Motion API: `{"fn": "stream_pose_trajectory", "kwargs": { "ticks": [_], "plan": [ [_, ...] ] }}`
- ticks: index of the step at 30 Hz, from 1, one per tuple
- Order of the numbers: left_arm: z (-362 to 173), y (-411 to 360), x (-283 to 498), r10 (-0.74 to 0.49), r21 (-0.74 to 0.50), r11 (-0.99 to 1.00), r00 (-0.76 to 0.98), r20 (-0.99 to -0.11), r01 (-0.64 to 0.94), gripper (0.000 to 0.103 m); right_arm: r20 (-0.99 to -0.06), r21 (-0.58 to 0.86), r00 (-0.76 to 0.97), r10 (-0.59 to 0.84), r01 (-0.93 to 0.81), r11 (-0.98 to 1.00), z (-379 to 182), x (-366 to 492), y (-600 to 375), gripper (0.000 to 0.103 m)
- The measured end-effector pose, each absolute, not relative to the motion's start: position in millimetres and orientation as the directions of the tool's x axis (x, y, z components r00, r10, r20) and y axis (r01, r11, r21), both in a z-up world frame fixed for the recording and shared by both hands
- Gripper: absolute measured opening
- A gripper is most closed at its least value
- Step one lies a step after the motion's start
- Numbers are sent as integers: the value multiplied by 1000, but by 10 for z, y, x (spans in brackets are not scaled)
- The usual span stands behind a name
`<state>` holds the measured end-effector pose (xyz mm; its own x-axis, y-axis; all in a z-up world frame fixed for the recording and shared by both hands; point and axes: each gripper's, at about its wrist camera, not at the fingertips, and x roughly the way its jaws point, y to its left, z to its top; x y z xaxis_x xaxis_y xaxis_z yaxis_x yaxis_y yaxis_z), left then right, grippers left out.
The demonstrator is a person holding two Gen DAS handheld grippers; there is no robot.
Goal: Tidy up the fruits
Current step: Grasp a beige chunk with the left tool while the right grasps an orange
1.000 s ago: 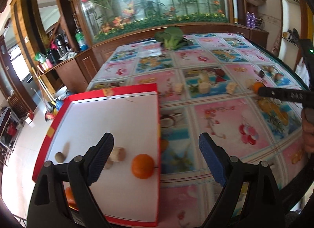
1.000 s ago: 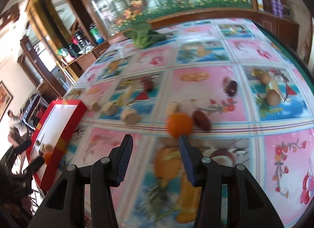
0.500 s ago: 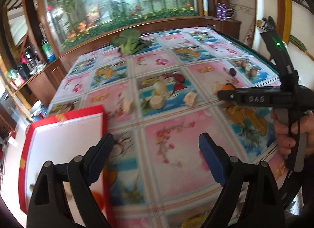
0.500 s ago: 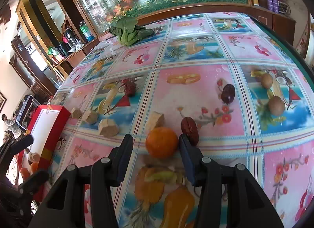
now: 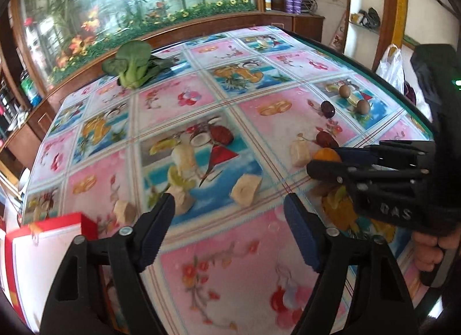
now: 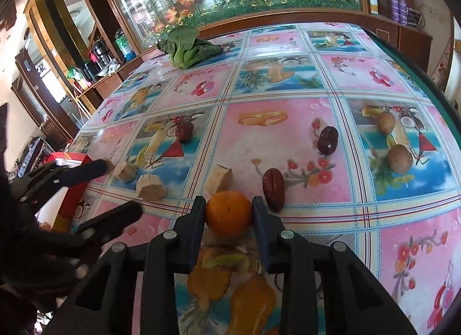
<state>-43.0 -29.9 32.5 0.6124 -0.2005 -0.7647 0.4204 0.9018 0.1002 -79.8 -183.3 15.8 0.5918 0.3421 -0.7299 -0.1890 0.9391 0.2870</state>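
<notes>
Our right gripper has just been closing and now clamps the orange between both pads, on the flowered tablecloth beside a red date. Our left gripper — jaws just narrowing, still apart, nothing between them — hangs near the red tray.

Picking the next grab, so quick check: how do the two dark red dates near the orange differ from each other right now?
The near date lies right beside the orange and the right gripper; the far date sits apart, toward the two brown round fruits. The near date looks lighter reddish brown, the far date darker, almost purple. The near date lies lengthwise toward the camera; the far date tilts slightly. Both are wrinkled, oblong and resting loose on the tablecloth.
</notes>
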Motion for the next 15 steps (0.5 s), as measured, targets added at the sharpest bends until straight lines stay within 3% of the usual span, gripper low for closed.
{"fn": "stream_pose_trajectory", "kwargs": {
  "ticks": [2, 6, 8, 13, 15],
  "plan": [
    [279, -349, -340, -200, 103, 895, 595, -779, 435, 63, -731, 290, 589, 345, -190, 938, 159, -804, -1836, 31],
    [193, -385, -225, -213, 84, 886, 562, -799, 455, 55, -730, 304, 583, 357, -191, 933, 158, -814, -1856, 31],
    [140, -391, -178, -223, 67, 883, 540, -811, 465, 39, -730, 304, 583, 357, -191, 933, 159, -816, -1853, 31],
    [93, -376, -203, -266, 15, 881, 520, -811, 473, 23, -729, 305, 585, 357, -190, 933, 161, -818, -1854, 31],
    [93, -375, -223, -272, 6, 882, 520, -810, 471, 22, -724, 311, 584, 366, -196, 930, 168, -827, -1850, 31]
  ]
}}
